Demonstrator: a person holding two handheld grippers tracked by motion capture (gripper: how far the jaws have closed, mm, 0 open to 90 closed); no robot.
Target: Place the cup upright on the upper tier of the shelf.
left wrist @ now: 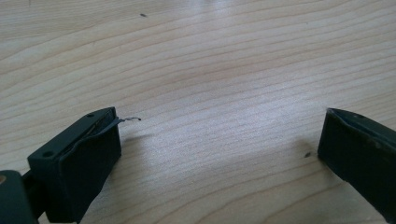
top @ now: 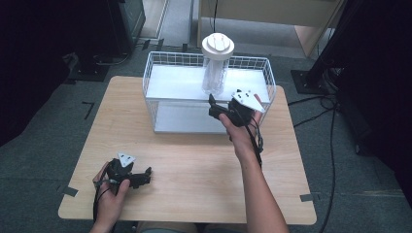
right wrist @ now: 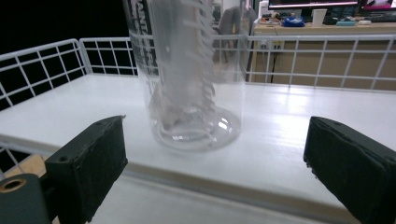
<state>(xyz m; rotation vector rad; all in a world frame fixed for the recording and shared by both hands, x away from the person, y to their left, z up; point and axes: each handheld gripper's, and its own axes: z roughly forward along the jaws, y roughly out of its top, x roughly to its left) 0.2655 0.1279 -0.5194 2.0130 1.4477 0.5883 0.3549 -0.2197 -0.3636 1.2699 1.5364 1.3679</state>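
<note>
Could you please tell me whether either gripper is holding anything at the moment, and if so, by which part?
Nothing is held. The right gripper is open before the clear jar, apart from it; the left gripper is open over the table.

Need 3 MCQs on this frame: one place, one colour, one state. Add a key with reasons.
1. Where does the clear jar stand?
A. on the shelf in the wire basket
B. on the table
C. on the floor

2. What colour is the jar's lid?
A. black
B. white
C. red

3. How is the right gripper?
A. shut on the jar
C. shut, empty
B. open, short of the jar

Key: 1 A, the right gripper view shows the jar's base on the white shelf inside the wire walls. 2 B, the lid shows white in the high view. 3 B, its jaws stand wide apart with the jar ahead of them.
</note>
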